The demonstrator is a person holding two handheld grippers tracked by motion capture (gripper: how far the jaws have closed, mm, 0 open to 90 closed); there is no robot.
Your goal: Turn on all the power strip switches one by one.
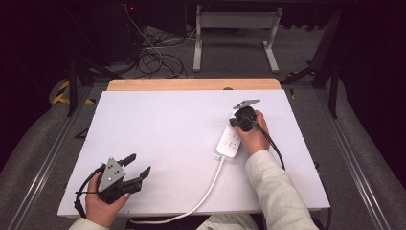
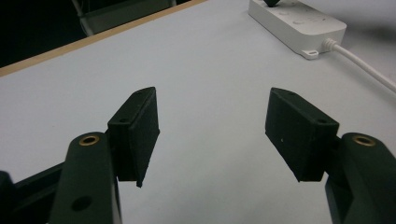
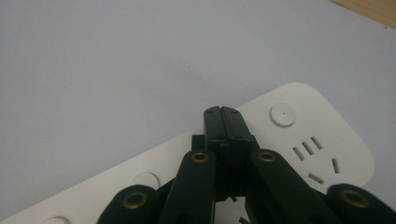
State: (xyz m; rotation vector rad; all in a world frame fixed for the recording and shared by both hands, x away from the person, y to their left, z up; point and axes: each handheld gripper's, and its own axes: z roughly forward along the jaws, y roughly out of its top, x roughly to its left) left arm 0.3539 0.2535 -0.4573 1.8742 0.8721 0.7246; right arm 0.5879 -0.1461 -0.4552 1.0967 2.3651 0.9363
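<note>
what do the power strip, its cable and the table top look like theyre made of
Power strip: probably hard plastic, white with a smooth, slightly glossy skin and moulded round buttons and slots.
Cable: likely a rubber or vinyl jacket, white, lying in soft curves.
Table top: a matt pale grey sheet, maybe laminate or board. A light wood edge shows along its far side.

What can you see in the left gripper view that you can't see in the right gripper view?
The left gripper view has the left gripper with its jaws wide apart and nothing between them, plus the white cable leaving the power strip's end.

The right gripper view has the right gripper with its jaws pressed together, poised over the strip, and a round button and socket slots seen close.

Both have the white power strip lying on the white table.
</note>
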